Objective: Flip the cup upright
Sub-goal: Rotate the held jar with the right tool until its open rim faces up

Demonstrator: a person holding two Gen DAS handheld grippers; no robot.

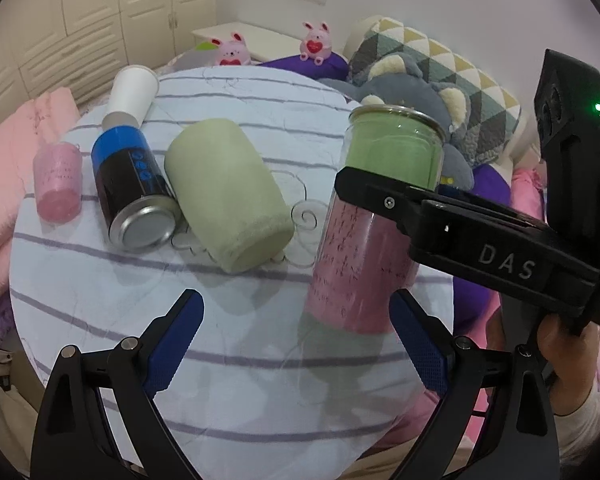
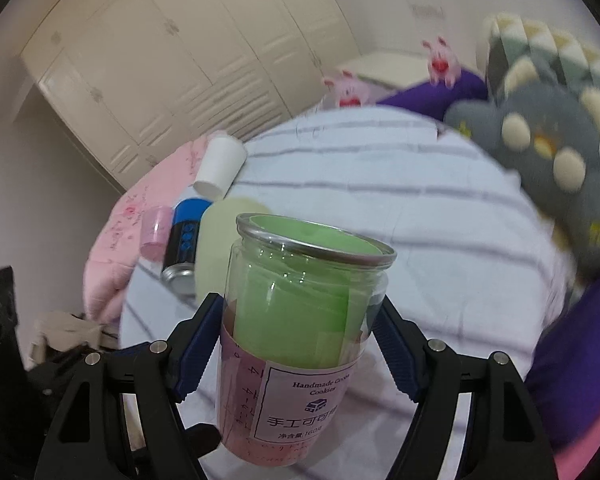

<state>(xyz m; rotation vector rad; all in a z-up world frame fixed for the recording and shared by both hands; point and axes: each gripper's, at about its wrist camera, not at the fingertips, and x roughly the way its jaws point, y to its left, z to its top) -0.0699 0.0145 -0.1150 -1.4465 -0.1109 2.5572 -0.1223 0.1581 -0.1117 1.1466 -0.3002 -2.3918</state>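
The cup is a clear plastic jar (image 1: pixel 374 216) with a pink label and green insert. It stands nearly upright, open mouth up, leaning slightly right, its base on or just above the striped cloth. My right gripper (image 2: pixel 296 344) is shut on the jar (image 2: pixel 300 320) at mid-height; its black finger (image 1: pixel 384 196) crosses the jar in the left wrist view. My left gripper (image 1: pixel 296 340) is open and empty, low in front of the jar, fingers to either side.
The round table has a white and purple striped cloth (image 1: pixel 228 340). On its left lie a pale green cylinder (image 1: pixel 228 196), a blue-black can (image 1: pixel 134 196) with a white cup (image 1: pixel 132 94) behind, and a small pink cup (image 1: pixel 58 182). Plush toys and pillows (image 1: pixel 428 92) are behind.
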